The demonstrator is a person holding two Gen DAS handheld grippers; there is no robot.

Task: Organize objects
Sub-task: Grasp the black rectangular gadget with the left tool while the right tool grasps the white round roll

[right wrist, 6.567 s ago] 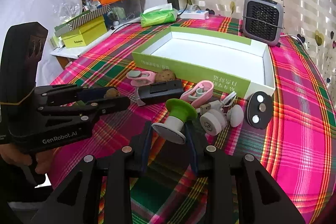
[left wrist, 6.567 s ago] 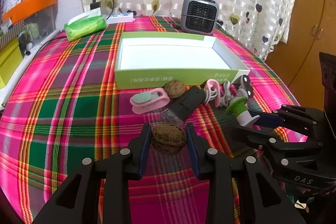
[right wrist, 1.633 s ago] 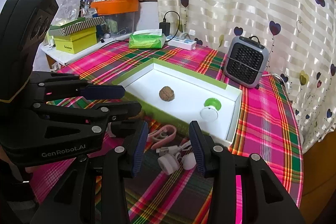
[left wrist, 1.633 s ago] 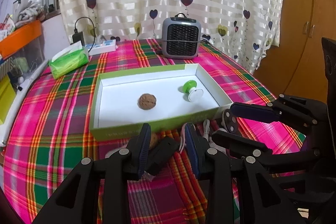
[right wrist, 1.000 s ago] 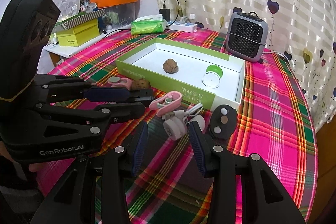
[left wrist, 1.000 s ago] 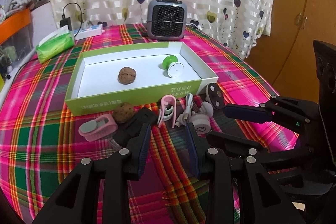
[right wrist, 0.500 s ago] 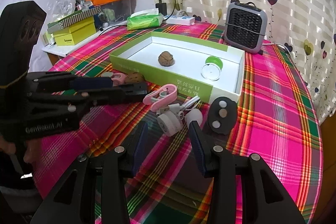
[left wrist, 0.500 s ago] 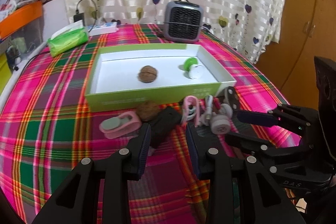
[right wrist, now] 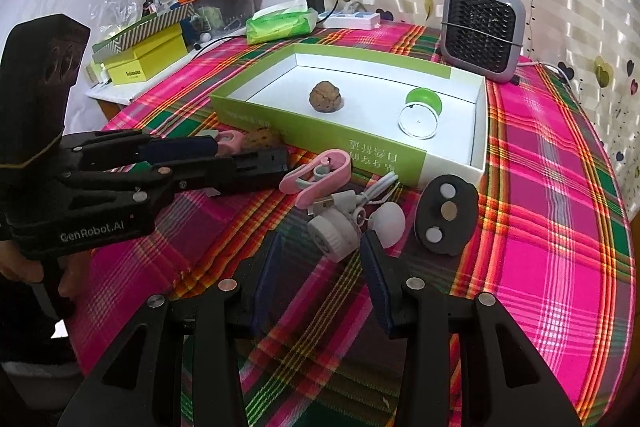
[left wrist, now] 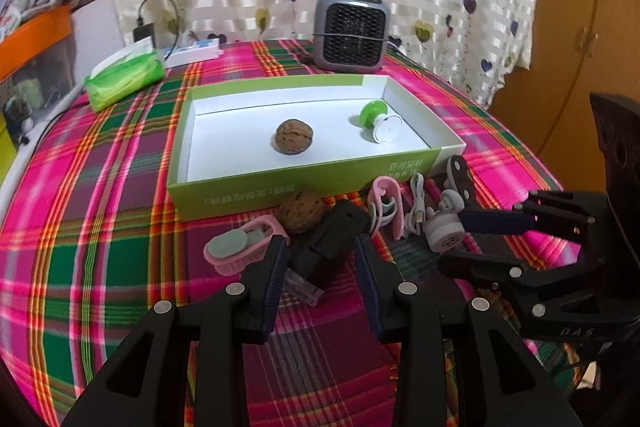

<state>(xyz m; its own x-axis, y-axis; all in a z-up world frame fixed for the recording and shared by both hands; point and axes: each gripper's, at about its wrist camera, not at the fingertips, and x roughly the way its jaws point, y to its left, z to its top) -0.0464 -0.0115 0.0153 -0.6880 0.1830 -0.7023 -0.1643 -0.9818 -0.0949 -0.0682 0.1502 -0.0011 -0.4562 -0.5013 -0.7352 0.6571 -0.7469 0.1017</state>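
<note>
Walnut [left wrist: 293, 137] and green-capped stopper [left wrist: 378, 121] already lie apart inside your green box [left wrist: 256, 193], the stopper on its side toward the right end. Your left hand-held gripper [left wrist: 321, 259] is spread open and holds nothing; its fingers straddle the black device [left wrist: 332, 239] on the desk [left wrist: 100, 227], though contact cannot be made out. Just beyond it sit a second walnut [left wrist: 301, 211], touching the box's front wall, and a pink brush [left wrist: 240, 251] to its left. Your right hand-held gripper [right wrist: 320, 259] is also open and empty, its tips flanking the white round reel [right wrist: 334, 233] with its coiled cable [right wrist: 360, 197]. Beside that you have a pink clip [right wrist: 316, 177], a white dome-shaped piece [right wrist: 388, 219] and a black oval pad [right wrist: 446, 215] with three discs. A grey heater [right wrist: 482, 37] stands behind the box.
</note>
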